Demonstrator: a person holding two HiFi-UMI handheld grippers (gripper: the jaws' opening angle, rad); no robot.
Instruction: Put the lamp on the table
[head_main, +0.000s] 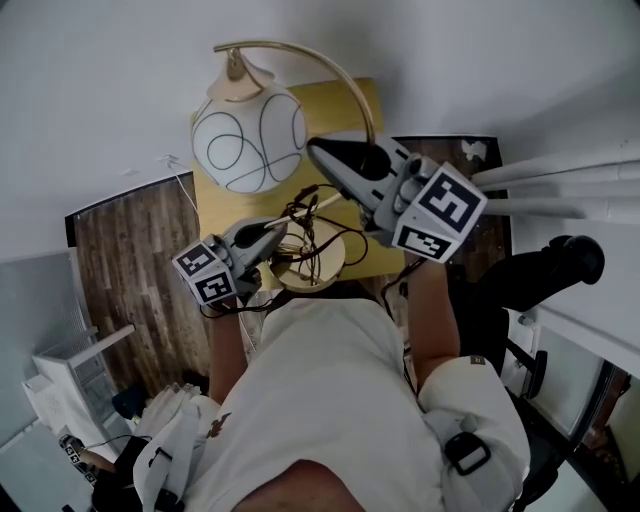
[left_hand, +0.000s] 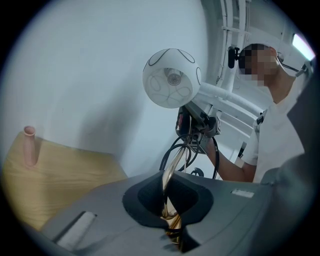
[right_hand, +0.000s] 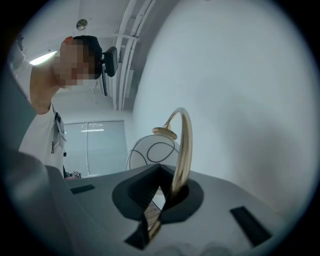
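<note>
Clamping the lamp (head_main: 248, 140), the left claw (head_main: 280, 232) was clenched low on its brass stem (head_main: 350, 82) and the right claw (head_main: 322, 155) higher up. It stood near upright over the yellow worktop (head_main: 215, 200), long axis vertical, globe (head_main: 255, 150) at 11 o'clock from the base (head_main: 325, 262). This looked like the placing step. Next, the base needed seating flat before either claw let go.

Small yellow worktop (head_main: 215, 208) against a white wall, on a wood-plank floor (head_main: 130, 260); a slim pink vase (left_hand: 30, 145) stands upright on it.
</note>
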